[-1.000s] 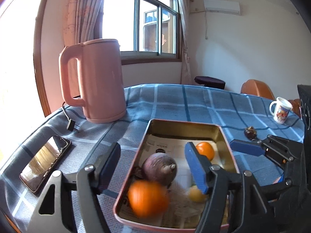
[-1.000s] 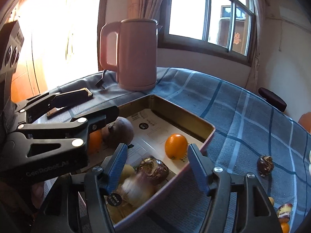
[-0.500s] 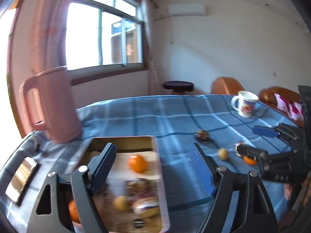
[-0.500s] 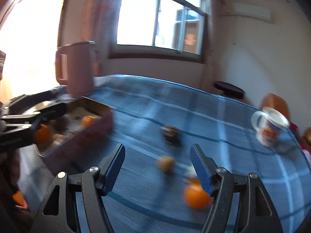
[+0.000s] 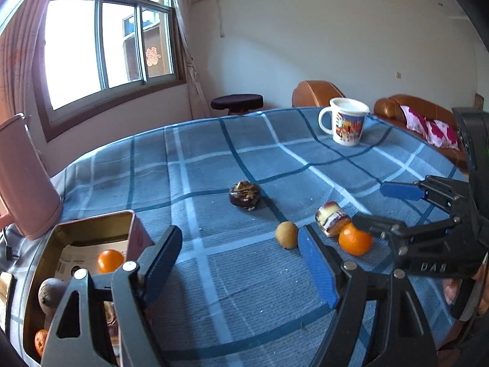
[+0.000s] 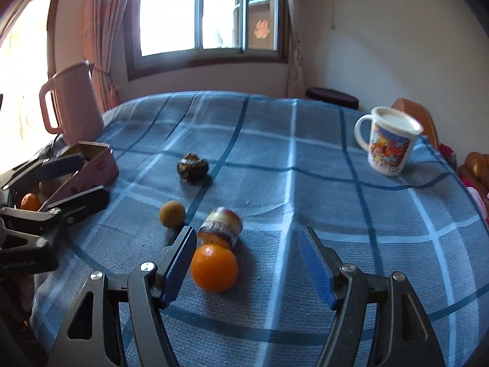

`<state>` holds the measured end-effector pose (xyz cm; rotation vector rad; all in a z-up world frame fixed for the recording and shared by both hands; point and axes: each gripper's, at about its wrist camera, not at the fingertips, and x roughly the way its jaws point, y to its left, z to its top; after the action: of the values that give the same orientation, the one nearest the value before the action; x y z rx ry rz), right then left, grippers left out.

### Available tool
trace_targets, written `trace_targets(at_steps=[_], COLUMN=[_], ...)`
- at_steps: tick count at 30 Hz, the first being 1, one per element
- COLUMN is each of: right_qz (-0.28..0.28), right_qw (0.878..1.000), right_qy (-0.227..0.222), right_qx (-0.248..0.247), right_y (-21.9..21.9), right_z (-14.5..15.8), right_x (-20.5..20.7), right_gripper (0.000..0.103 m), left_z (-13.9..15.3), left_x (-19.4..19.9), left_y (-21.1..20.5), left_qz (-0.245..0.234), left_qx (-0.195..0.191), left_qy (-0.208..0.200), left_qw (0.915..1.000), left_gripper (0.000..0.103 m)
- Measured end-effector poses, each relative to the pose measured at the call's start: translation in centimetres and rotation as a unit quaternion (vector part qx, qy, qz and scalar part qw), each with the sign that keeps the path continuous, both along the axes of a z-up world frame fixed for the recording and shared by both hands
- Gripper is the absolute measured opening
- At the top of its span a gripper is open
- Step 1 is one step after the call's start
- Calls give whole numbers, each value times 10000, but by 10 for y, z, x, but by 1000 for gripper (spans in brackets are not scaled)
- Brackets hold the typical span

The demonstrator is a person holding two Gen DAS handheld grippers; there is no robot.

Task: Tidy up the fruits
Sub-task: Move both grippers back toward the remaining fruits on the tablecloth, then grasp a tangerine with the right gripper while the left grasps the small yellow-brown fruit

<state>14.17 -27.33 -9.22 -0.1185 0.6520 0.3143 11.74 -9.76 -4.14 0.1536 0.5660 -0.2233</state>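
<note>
Fruits lie loose on the blue checked tablecloth (image 6: pixel 305 168): an orange (image 6: pixel 214 267), a small yellow fruit (image 6: pixel 172 213), a dark husked one (image 6: pixel 192 166). More sit in the tin tray (image 5: pixel 91 229) beside a pink kettle (image 6: pixel 73 104). I see a window, a mug (image 6: pixel 388 143). My left gripper (image 5: pixel 238 263) and right gripper (image 6: pixel 247 266) both stand open, holding nothing.

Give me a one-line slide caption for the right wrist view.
Right gripper, jaws open, hovers over an orange beside a small wrapped cake on the blue checked tablecloth.
</note>
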Motion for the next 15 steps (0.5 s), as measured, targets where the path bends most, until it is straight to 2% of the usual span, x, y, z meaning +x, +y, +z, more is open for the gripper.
trace_targets(at_steps=[7,12,13,14,15], right_qz=[259,430,429,447,470], right_qw=[9980,9939,9939,9940,9943], right_qy=[571,1012,1015,997,958], right_qx=[-16,-30,-61,-72,-85], right_y=[9,14,15,15,16], right_z=[-15,-26,-27,-27,-26], right_x=[15,24,24,23,22], right_gripper=[70,50,46,38,37], left_z=[-7,-13,-13,-13,-13], left_x=[11,16,16,16,16], left_y=[-2,-3,-3,-3,-3], left_qz=[58,45,38,31,10], left_qx=[145,164,144,120,117], left_qy=[116,257,263,263,274], left_qw=[9998,9995,9995,9996,9996], left_gripper=[81,81,81,81,81])
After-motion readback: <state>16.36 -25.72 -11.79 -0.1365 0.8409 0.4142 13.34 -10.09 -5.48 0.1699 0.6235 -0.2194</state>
